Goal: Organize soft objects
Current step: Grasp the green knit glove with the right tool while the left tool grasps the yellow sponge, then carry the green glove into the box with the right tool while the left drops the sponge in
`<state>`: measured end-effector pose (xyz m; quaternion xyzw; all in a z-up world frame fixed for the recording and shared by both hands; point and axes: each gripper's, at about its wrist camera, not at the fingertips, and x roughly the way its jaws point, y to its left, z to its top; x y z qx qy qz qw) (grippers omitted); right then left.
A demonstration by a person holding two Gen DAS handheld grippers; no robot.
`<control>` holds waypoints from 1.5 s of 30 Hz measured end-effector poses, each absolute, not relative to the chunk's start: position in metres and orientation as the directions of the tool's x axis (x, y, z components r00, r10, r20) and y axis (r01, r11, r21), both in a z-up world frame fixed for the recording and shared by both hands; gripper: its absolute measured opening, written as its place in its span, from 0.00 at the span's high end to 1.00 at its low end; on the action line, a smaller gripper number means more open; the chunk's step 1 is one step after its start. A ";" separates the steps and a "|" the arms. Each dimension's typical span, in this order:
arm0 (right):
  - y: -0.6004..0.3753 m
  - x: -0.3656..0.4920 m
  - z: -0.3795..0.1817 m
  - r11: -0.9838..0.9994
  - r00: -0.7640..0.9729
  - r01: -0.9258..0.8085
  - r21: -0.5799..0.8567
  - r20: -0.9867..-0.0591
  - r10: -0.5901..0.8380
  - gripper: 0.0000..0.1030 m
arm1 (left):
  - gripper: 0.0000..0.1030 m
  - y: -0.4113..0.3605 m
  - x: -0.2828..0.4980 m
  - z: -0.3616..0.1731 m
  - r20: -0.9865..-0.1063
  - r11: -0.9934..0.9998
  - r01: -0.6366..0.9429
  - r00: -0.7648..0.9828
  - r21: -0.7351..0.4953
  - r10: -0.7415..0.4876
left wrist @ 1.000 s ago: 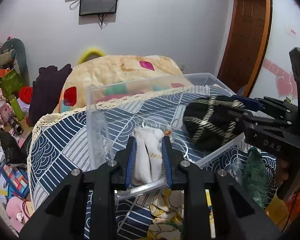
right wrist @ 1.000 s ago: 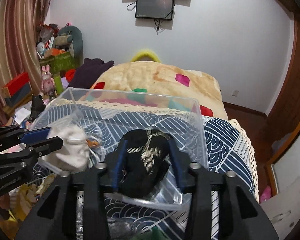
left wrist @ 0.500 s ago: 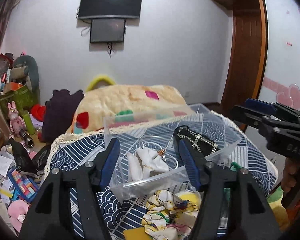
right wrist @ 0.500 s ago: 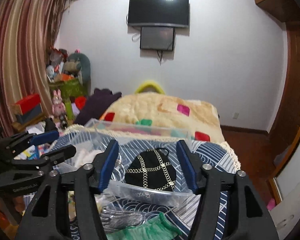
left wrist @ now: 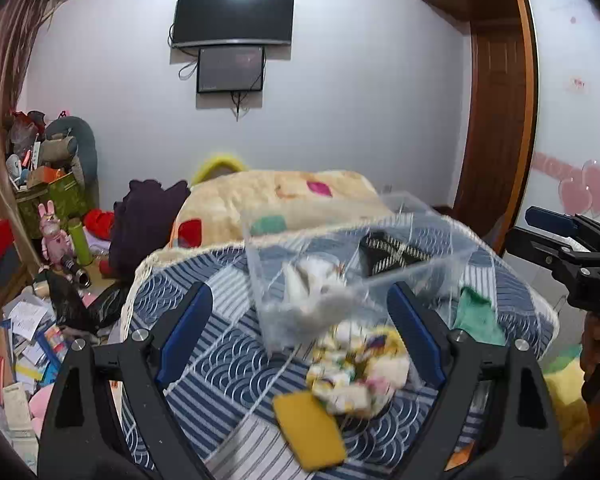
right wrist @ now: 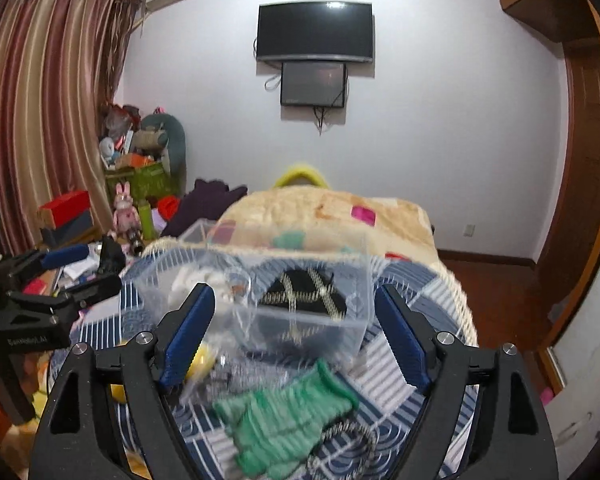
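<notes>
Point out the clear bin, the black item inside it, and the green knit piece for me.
clear bin [left wrist: 420, 276]: left wrist view, on its front rim.
black item [right wrist: 304, 294]: right wrist view, on its middle, seen through the bin wall.
green knit piece [right wrist: 288, 416]: right wrist view, on its ribbed middle, in front of the bin.

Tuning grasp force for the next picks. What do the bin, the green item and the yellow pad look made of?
Bin: clear, glossy rigid plastic; the bedspread pattern shows through its walls.
Green item: soft knit fabric, matte, with ribbed lines and a crumpled shape; probably a sock, though blur leaves that open.
Yellow pad: flat, matte, rounded corners; possibly sponge or foam, blur hides the texture.
</notes>
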<state>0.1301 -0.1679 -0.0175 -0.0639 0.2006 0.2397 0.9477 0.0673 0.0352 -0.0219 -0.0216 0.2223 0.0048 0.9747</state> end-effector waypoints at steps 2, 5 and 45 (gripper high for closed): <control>-0.169 0.128 -0.029 0.881 0.795 -0.473 -0.011 -0.435 0.422 0.22 | 0.13 0.036 0.064 -0.033 -0.457 0.999 -0.023 0.890 -0.042 0.001; -0.170 0.125 -0.044 0.878 0.767 -0.478 0.034 -0.472 0.435 0.22 | 0.13 0.035 0.060 -0.049 -0.495 0.998 -0.022 0.869 -0.063 -0.012; -0.208 0.125 -0.066 0.895 0.754 -0.425 0.134 -0.495 0.432 0.92 | 0.64 0.035 0.037 -0.075 -0.548 0.994 -0.013 0.835 -0.105 -0.047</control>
